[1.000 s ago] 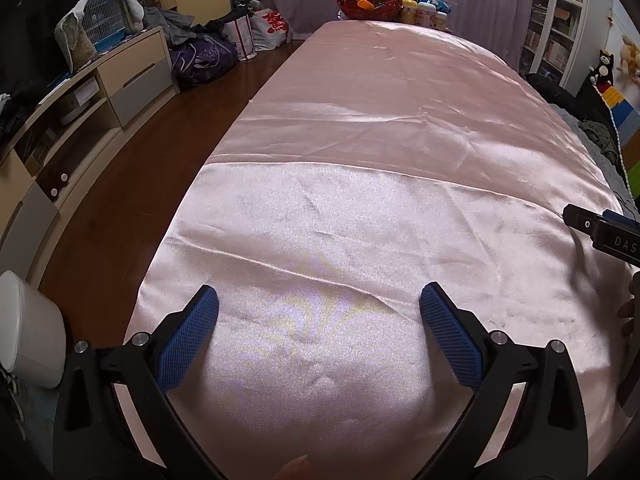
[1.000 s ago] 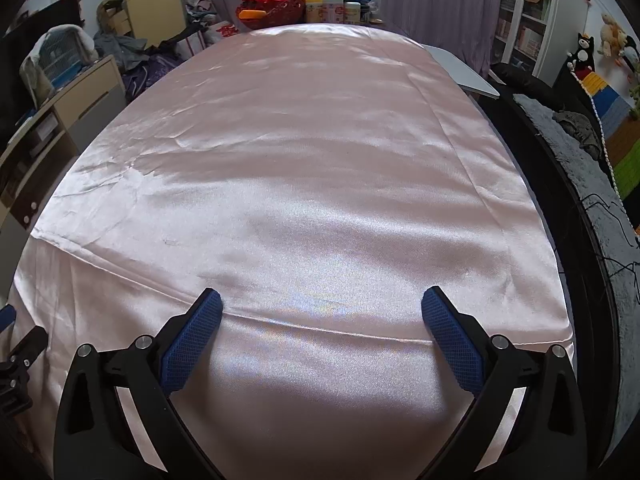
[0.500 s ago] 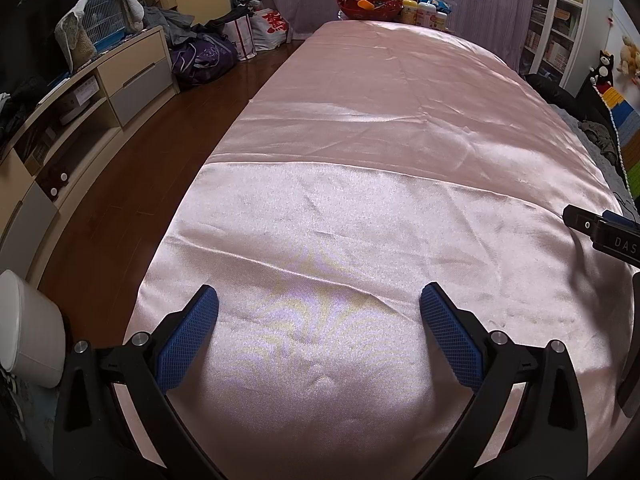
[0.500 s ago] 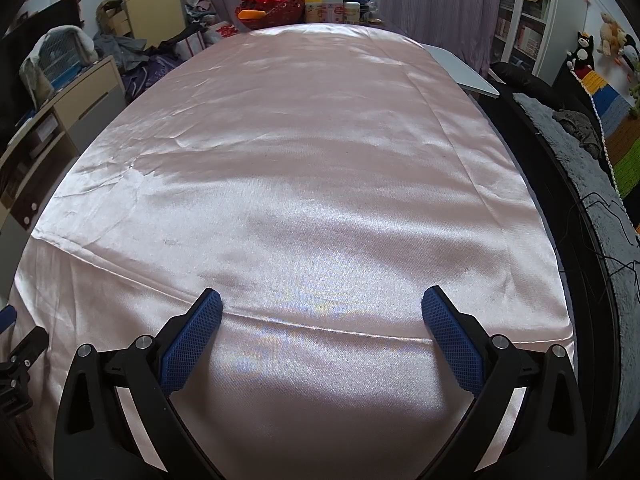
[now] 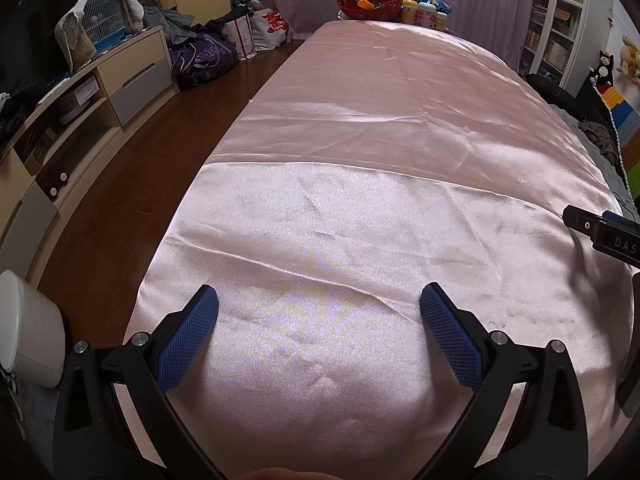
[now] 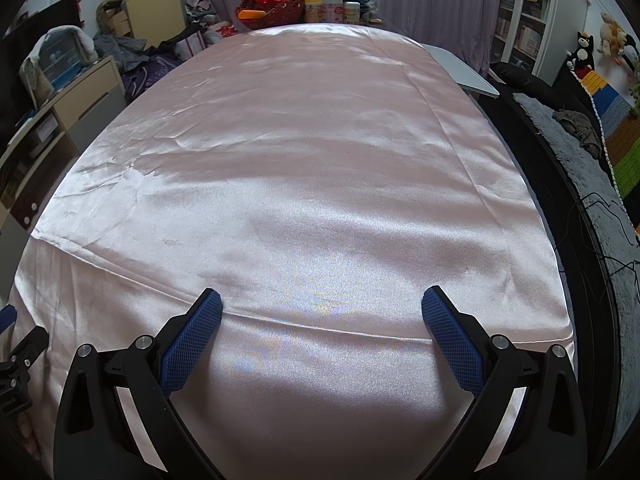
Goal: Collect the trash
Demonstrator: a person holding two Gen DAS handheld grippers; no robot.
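Observation:
My left gripper (image 5: pixel 319 300) is open and empty, held just above the near end of a long table under a pink satin cloth (image 5: pixel 380 152). My right gripper (image 6: pixel 321 303) is open and empty too, above the same cloth (image 6: pixel 304 152) a little to the right. I see no loose trash on the cloth. A white bin (image 5: pixel 28 328) stands on the floor at the table's near left corner. Part of the right gripper's body (image 5: pixel 604 232) shows at the right edge of the left wrist view.
A red basket (image 6: pixel 272 6) and several bottles (image 6: pixel 330 10) stand at the table's far end. A low cabinet (image 5: pixel 92 92) with a small cage (image 5: pixel 104 16) and bags (image 5: pixel 208 56) line the left wall. A dark sofa (image 6: pixel 580 160) runs along the right.

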